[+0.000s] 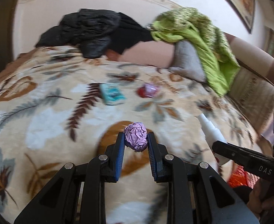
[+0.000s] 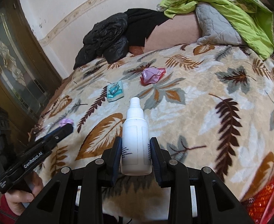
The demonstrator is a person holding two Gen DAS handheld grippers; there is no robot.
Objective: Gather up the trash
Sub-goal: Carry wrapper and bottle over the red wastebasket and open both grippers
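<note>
I see a crumpled lilac foil ball (image 1: pixel 136 139) pinched between my left gripper's (image 1: pixel 136 140) pads, raised over the bed. My right gripper (image 2: pixel 136 149) clamps a white plastic spray bottle (image 2: pixel 136 141), nozzle pointing away. Mid-bed, toward the headboard edge, a flattened teal wrapper (image 2: pixel 115 91) lies apart from a crinkled pink-and-red wrapper (image 2: pixel 151 76)

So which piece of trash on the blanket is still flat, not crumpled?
The teal rectangular packet; the pink-and-red wrapper beside it is scrunched.
</note>
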